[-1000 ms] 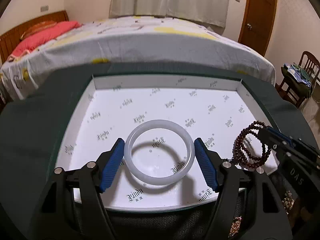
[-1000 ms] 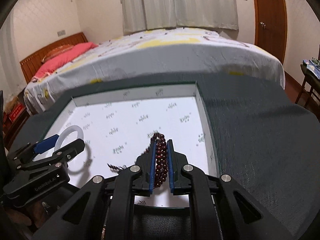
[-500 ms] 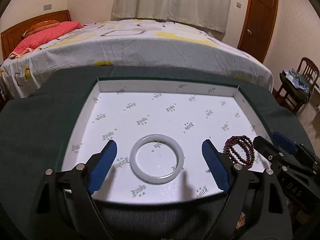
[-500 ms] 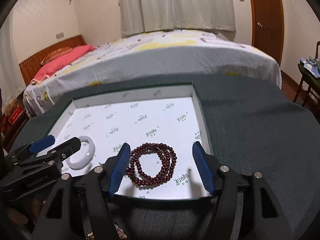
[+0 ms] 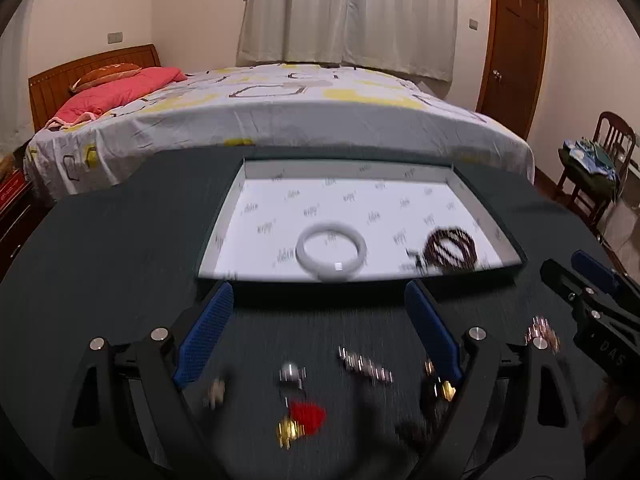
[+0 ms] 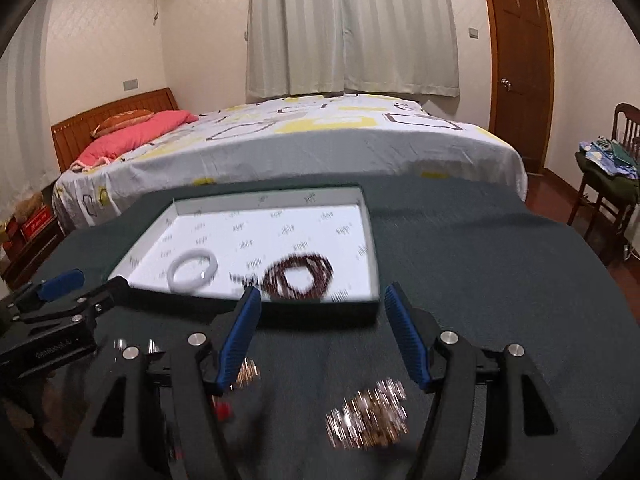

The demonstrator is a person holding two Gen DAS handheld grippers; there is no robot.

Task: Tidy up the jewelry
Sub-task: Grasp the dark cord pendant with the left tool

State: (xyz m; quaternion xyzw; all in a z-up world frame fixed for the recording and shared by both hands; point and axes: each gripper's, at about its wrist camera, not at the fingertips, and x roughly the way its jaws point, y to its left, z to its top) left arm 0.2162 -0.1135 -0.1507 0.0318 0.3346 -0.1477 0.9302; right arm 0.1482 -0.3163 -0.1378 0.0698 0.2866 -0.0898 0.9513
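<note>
A bed (image 5: 280,120) with a white and yellow patterned cover fills the back of the room, with a pink pillow (image 5: 120,92) at its wooden headboard. Pale curtains (image 6: 352,28) hang behind it, a brown door (image 6: 520,64) stands to the right, and a wooden chair (image 5: 600,168) piled with cloth sits in the right corner.

In front of the bed lies the dark green surface (image 5: 100,260). On it rests a shallow open box (image 5: 224,224) with a white printed lining. Inside the box, toward its near edge, a white bangle (image 5: 331,255) lies flat, and well to the right of it lies a coiled dark red bead bracelet (image 5: 452,249); the two are apart and nothing grips them.

The left gripper (image 5: 320,336) hangs over the surface just short of the box's near wall, its blue jaws spread wide with nothing between them. The right gripper (image 6: 324,340) hangs beside it on the right, also short of the box, its jaws parted at a moderate width and empty.

Small pieces lie loose on the surface below the grippers, blurred: a pale metal chain (image 5: 364,364), a red piece with a gold fitting (image 5: 306,418), a round silvery piece (image 5: 290,372), and a heap of glittering rose-gold links (image 6: 368,416) under the right gripper. Their exact kinds cannot be told.
</note>
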